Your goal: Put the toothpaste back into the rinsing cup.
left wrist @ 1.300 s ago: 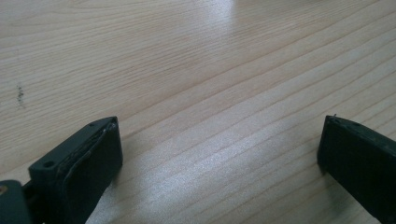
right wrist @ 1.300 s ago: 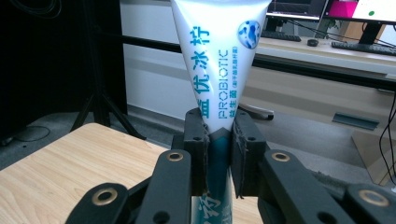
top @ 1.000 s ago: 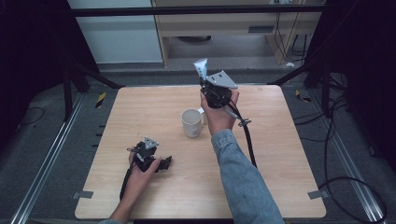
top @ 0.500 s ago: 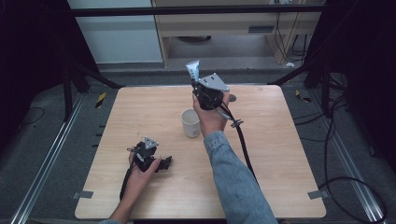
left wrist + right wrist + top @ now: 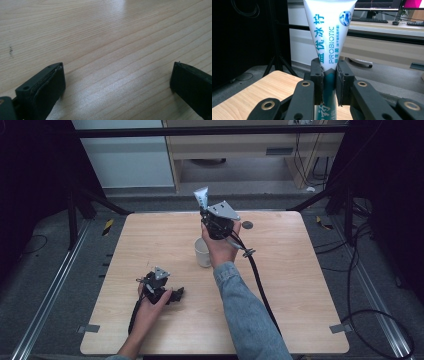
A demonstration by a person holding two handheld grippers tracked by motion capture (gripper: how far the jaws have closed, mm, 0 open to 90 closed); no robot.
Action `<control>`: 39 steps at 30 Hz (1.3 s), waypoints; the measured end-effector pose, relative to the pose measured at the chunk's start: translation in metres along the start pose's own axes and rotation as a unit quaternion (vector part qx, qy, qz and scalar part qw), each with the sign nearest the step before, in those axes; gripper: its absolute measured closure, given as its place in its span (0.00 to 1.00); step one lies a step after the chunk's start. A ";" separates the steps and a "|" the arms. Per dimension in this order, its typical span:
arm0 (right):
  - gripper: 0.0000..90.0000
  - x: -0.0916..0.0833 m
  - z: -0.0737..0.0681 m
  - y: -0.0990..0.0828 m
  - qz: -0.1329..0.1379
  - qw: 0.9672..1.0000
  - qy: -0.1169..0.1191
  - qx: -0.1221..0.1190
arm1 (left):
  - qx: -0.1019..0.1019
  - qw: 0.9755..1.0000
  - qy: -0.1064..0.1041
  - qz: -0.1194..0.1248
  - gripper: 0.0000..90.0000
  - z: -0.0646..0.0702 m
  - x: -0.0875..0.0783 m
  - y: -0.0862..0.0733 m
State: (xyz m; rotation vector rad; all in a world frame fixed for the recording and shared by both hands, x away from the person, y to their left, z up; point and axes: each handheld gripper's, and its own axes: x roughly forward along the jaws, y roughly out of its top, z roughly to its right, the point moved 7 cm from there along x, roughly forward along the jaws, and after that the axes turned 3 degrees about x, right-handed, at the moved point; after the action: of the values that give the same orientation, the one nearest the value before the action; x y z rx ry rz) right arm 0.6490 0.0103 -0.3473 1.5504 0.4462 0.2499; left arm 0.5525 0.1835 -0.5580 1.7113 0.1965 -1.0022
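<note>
The wooden table (image 5: 300,285) carries a white mug (image 5: 202,253). Above it, the right gripper (image 5: 329,75) pinches a soft, light toothpaste tube (image 5: 329,32) near its middle, likely squashable. The left gripper (image 5: 117,82) rests spread.

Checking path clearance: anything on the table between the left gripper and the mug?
No. In the high view only bare table lies between the left gripper and the mug.

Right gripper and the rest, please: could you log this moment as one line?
right gripper: shut on toothpaste tube, raised over mug | left gripper: open, low over table
</note>
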 end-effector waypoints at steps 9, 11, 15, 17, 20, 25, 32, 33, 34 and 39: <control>0.87 0.002 -0.001 -0.005 -0.004 1.000 0.002 0.001 | 0.000 1.000 0.000 0.000 0.00 0.000 0.000 0.000; 0.87 0.002 -0.001 -0.006 -0.003 1.000 0.002 0.006 | 0.000 1.000 0.000 0.000 0.00 0.000 0.000 0.000; 0.87 0.003 -0.003 -0.008 -0.006 1.000 0.005 0.002 | 0.000 1.000 0.000 0.000 0.00 0.000 0.000 0.000; 0.87 0.003 -0.003 -0.010 -0.008 1.000 0.006 0.003 | 0.000 1.000 0.000 0.000 0.00 0.000 0.000 0.000; 0.87 0.004 -0.003 -0.012 -0.008 1.000 0.005 0.003 | 0.000 1.000 0.000 0.000 0.00 0.000 0.000 0.000; 0.87 0.004 -0.003 -0.018 -0.013 1.000 0.006 0.006 | 0.000 1.000 0.000 0.000 0.00 0.000 0.000 0.000; 0.87 0.006 -0.003 -0.026 -0.021 1.000 0.008 0.008 | 0.002 1.000 0.000 -0.002 0.00 0.000 0.000 0.000; 0.87 0.007 -0.003 -0.027 -0.021 1.000 0.009 0.008 | 0.002 1.000 0.000 -0.002 0.00 0.000 0.000 0.000; 0.87 0.008 -0.004 -0.028 -0.022 1.000 0.009 0.008 | 0.002 1.000 0.000 -0.002 0.00 0.000 0.000 0.000; 0.87 0.011 -0.006 -0.037 -0.028 1.000 0.011 0.009 | 0.002 1.000 0.000 -0.002 0.00 0.000 0.000 0.000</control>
State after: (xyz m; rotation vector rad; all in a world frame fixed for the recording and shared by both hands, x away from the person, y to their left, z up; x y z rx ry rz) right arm 0.6517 0.0197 -0.3852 1.5515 0.5091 0.2213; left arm 0.5524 0.1839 -0.5579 1.7153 0.1972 -1.0062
